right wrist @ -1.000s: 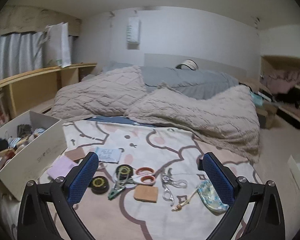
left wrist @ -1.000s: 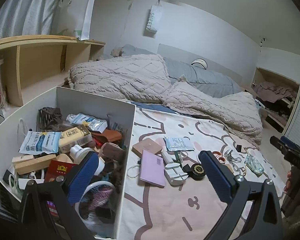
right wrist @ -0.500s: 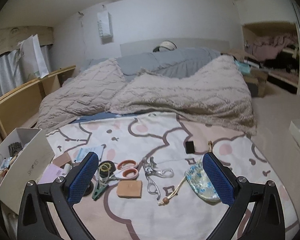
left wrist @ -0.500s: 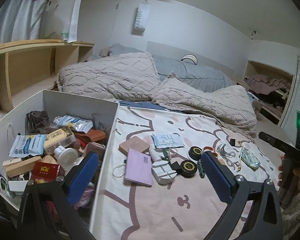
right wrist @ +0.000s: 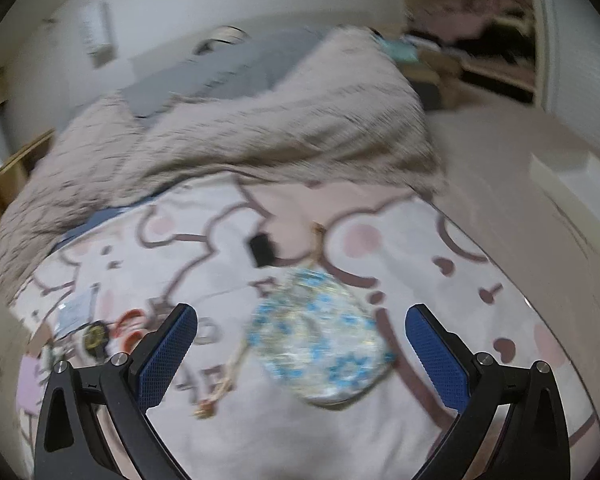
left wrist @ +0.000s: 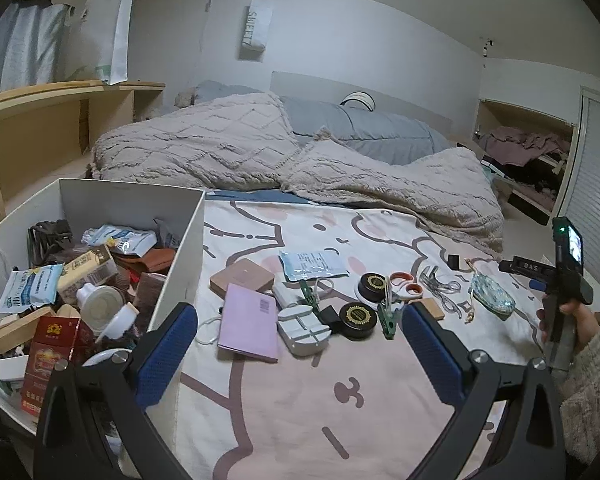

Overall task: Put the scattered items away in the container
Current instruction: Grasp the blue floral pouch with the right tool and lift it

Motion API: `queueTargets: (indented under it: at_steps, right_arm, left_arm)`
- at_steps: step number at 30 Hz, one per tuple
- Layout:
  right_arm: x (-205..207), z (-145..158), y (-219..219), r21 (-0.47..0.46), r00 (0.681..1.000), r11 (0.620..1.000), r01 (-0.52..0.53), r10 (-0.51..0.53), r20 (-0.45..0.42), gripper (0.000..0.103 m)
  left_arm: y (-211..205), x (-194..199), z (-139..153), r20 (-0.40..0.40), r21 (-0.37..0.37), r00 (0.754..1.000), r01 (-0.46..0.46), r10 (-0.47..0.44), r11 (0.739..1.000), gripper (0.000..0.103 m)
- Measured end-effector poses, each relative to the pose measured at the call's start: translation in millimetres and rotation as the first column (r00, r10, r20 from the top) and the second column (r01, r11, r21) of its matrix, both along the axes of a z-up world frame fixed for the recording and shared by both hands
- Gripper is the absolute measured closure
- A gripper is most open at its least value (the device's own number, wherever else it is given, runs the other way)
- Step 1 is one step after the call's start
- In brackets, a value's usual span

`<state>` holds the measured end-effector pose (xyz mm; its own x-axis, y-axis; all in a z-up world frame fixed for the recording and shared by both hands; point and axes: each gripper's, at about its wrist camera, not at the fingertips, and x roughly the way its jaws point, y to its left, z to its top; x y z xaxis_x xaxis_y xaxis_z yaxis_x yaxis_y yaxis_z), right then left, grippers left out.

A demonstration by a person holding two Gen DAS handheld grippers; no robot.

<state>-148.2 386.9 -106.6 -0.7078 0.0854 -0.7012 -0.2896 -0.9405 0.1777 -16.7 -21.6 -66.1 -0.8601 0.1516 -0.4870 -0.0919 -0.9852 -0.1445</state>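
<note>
A white box crammed with packets and bottles stands at the left of the bed. Scattered on the cartoon blanket are a lilac booklet, a tan case, black round tins, scissors and a floral drawstring pouch. My left gripper hangs open above the blanket, near the box's right wall. My right gripper is open too, with the blurred pouch lying between its blue fingers. In the left wrist view a hand holds that right gripper's body at the far right.
Rumpled beige throws and a grey duvet fill the far half of the bed. A wooden shelf runs along the left wall. The bed's right edge drops to the floor.
The right gripper has dropped down and forward onto the floral pouch, which now fills its view. The left gripper has drifted right, away from over the box.
</note>
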Motion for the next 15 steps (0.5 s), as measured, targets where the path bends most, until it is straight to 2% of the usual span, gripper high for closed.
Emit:
queueTargets:
  at_steps: [4, 7, 12, 15]
  right_arm:
    - [-8, -16, 22, -0.056, 0.997, 0.996, 0.064, -0.061, 0.057, 0.0]
    - [-14, -27, 30, -0.114, 0.992, 0.991, 0.073, -0.06, 0.109, 0.0]
    - [-21, -41, 33, -0.158, 0.982, 0.983, 0.099, -0.071, 0.175, 0.0]
    - [-22, -44, 31, -0.166, 0.979, 0.981, 0.101, -0.068, 0.192, 0.0]
  left_arm:
    - [4, -2, -5, 0.012, -0.001, 1.0, 0.008, -0.008, 1.0, 0.0]
    - [7, -3, -9, 0.02, -0.009, 1.0, 0.015, -0.015, 1.0, 0.0]
    - [14, -8, -18, 0.043, -0.024, 0.999, 0.028, -0.026, 0.999, 0.0]
    - [20, -10, -23, 0.043, -0.069, 0.999, 0.029, -0.026, 0.997, 0.0]
